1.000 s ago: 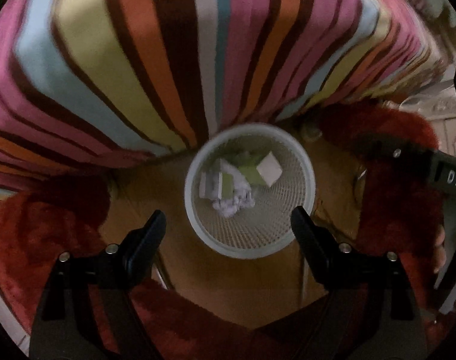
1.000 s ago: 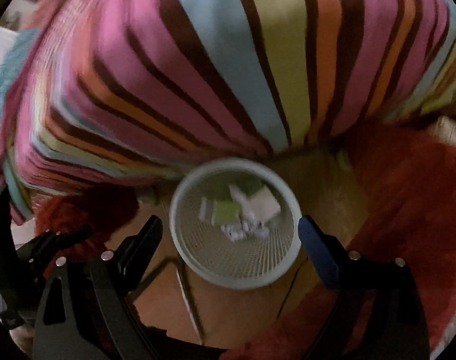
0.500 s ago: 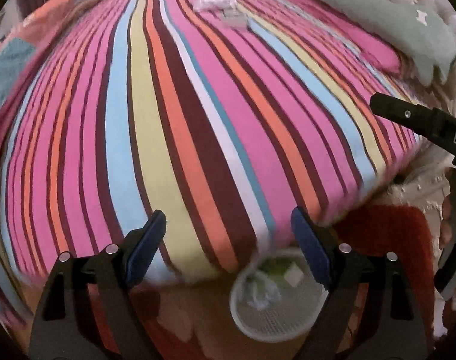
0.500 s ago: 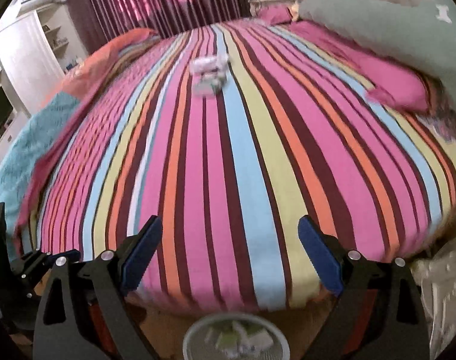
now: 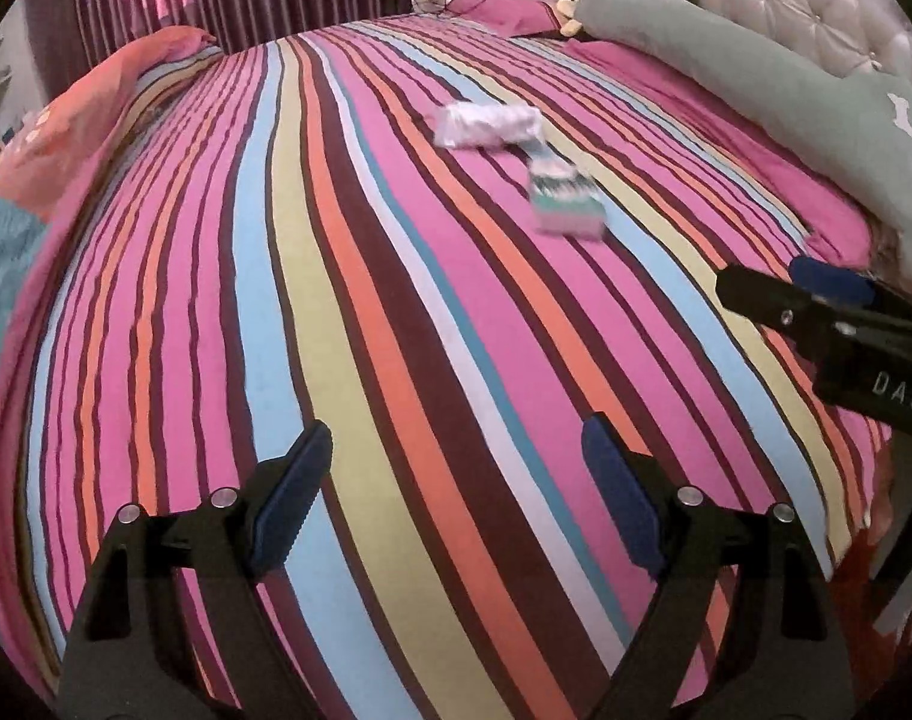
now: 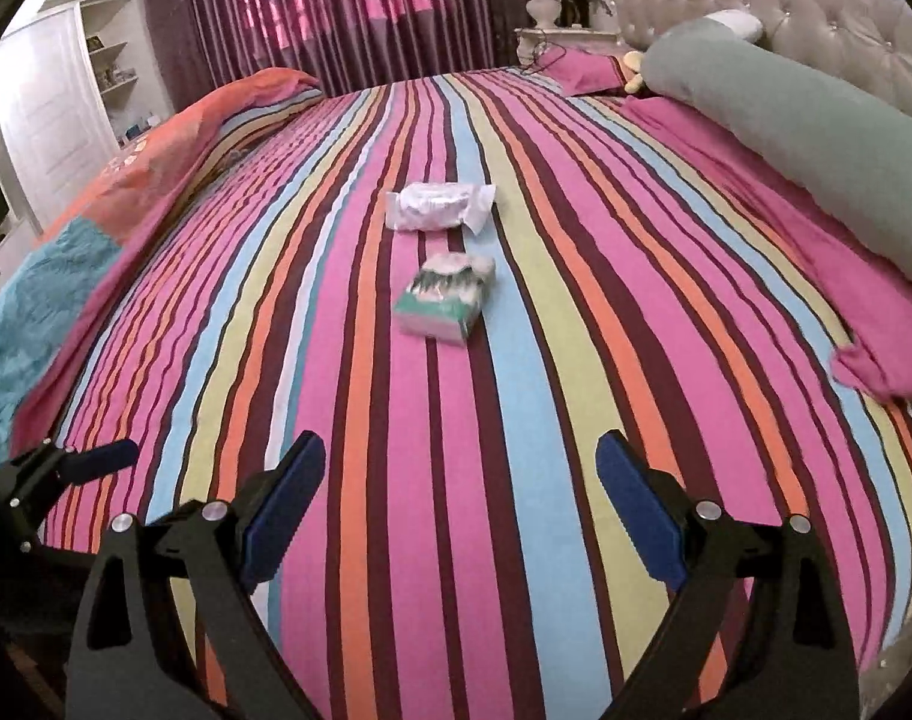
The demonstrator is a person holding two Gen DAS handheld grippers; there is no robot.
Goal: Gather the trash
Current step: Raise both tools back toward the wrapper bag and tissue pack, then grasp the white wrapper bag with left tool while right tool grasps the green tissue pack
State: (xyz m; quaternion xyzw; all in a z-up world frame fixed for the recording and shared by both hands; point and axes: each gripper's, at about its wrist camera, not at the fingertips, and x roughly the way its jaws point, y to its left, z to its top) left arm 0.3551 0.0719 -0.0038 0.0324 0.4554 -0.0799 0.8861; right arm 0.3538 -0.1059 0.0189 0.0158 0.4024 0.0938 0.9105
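- Left gripper [image 5: 456, 480] and right gripper [image 6: 459, 489]: both released, nothing between the jaws.
- White wrapper [image 6: 438, 207] and green-white packet [image 6: 447, 300] lie mid-bed [image 6: 516, 540], well ahead of both grippers.

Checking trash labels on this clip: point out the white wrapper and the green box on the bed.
white wrapper [image 6: 437, 208], right wrist view, middle of its crinkled face.
green box [image 6: 445, 297], right wrist view, its printed top.
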